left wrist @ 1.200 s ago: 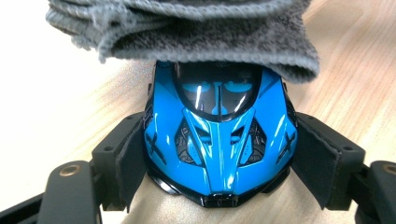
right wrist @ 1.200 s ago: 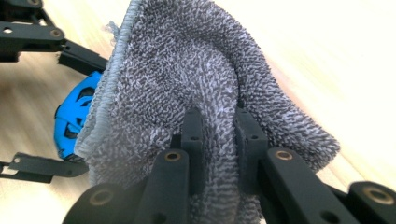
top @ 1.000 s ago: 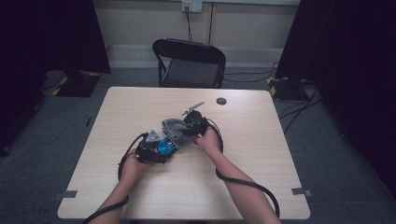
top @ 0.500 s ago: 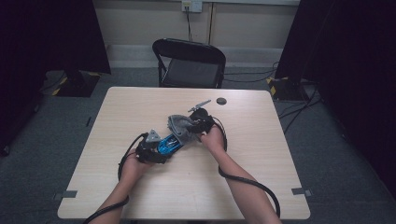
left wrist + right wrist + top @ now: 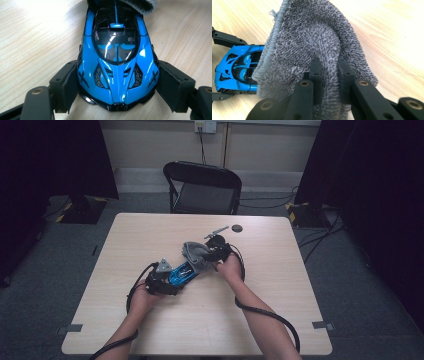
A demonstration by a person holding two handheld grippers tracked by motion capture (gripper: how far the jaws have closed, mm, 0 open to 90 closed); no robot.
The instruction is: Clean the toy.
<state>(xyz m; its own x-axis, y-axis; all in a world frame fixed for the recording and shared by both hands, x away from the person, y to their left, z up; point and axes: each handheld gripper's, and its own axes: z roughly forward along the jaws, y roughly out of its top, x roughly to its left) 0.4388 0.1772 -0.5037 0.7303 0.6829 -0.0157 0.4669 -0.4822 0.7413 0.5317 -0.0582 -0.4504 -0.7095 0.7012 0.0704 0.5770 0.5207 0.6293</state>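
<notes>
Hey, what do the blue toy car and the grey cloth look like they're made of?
The toy car looks like hard, glossy painted plastic or die-cast metal; sharp highlights run across its blue body and dark windscreen, though the shine alone can't settle which. The cloth looks like soft terry or microfibre: matte, with a looped, fuzzy pile and a stitched hem.

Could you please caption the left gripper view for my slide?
Left gripper fingers clamp blue toy car on table.

blue toy car [image 5: 181,272] and grey cloth [image 5: 195,253] bunched at table [image 5: 280,320] centre, small black disc [image 5: 237,228] and grey strip [image 5: 216,230] near far edge, left, right and near edges bare wood, black chair [image 5: 204,187] behind far edge
</notes>
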